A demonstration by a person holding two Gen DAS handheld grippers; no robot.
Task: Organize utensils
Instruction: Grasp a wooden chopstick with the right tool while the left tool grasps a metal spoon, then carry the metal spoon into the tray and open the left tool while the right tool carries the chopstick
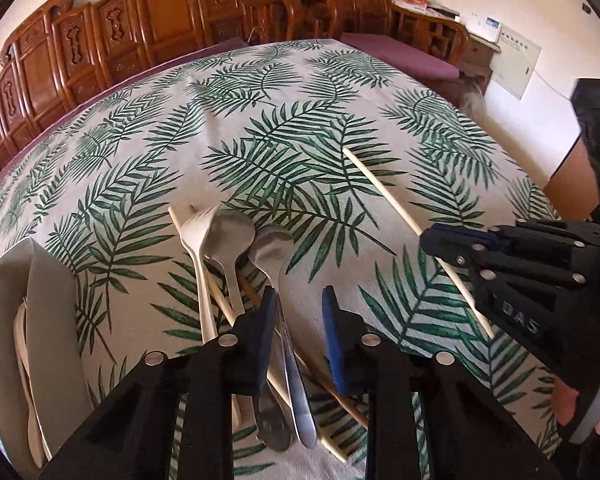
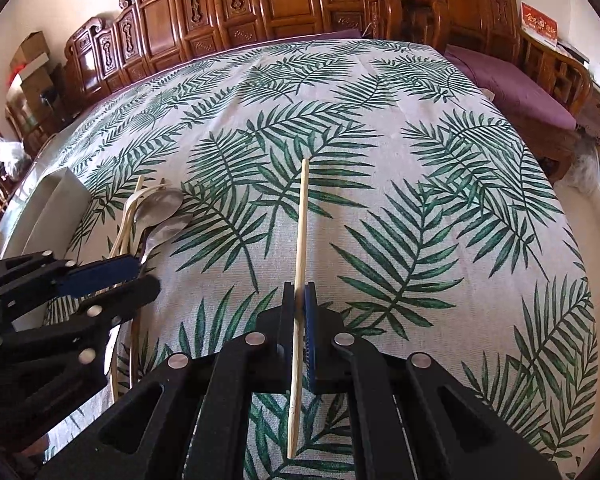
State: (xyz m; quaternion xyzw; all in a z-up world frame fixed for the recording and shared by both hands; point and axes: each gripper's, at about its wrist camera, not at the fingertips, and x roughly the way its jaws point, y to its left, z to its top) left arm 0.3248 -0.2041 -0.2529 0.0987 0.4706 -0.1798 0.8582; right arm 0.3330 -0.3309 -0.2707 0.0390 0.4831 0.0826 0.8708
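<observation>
Sorting barely begun: most utensils lie in a pile beside the tray.

Left wrist view: the left gripper hovers low over the pile, jaws apart, straddling the handle of a spoon without pinching it as far as I can tell; a second spoon, a pale fork and crossed chopsticks lie just right of the tray, which seems to hold one pale piece already. Right wrist view: the right gripper is clamped on a single chopstick, well right of the tray and lifted or resting on the cloth, I cannot tell which. The left gripper sits between it and the tray, likely in its path.
</observation>
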